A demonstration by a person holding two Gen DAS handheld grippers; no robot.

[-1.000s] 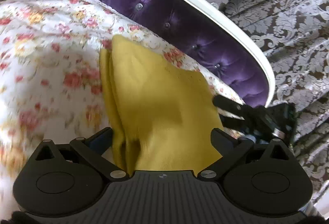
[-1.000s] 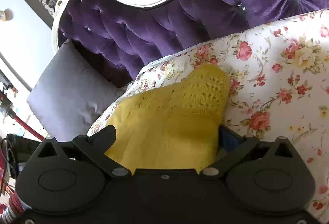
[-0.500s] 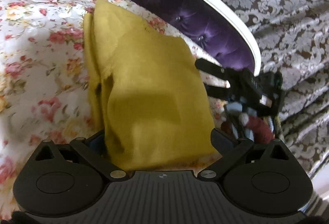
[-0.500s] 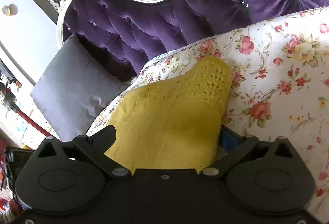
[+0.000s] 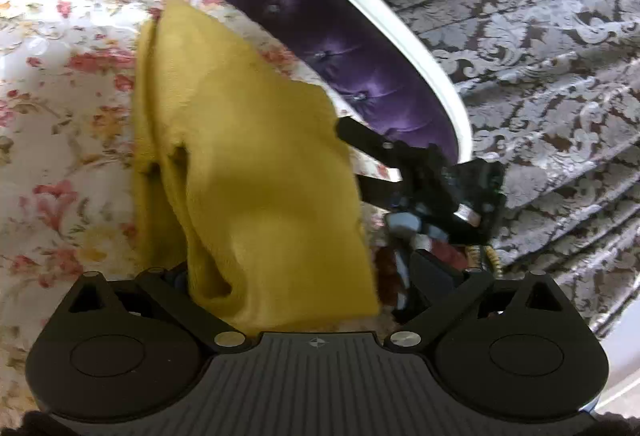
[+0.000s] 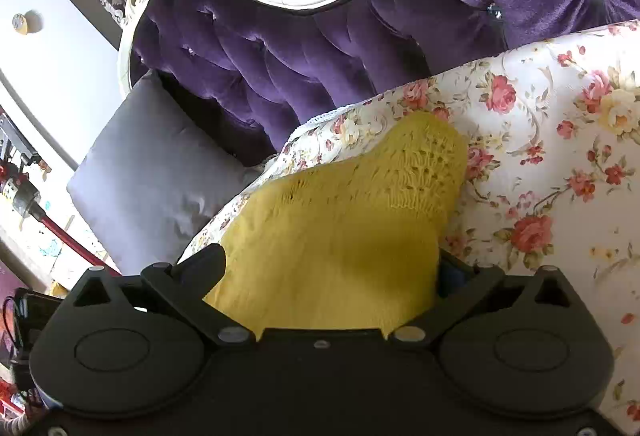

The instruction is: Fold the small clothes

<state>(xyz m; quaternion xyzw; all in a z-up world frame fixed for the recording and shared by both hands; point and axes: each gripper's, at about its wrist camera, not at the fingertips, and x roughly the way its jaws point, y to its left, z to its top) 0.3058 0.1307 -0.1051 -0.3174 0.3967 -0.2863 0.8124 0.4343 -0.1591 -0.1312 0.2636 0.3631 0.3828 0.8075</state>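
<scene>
Lifted higher off the one floral cover (image 5: 60,76), one yellow knit garment (image 5: 256,164) hangs pinched by two hand-held grippers, left (image 5: 300,276) and right (image 6: 332,272)

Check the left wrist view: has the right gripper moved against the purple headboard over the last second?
Yes. The right gripper has climbed toward the purple headboard; it now overlaps the white trim, where it earlier sat below it.

yellow garment (image 5: 256,172) hides both hand-held gripper fingertips | left view blurred
</scene>
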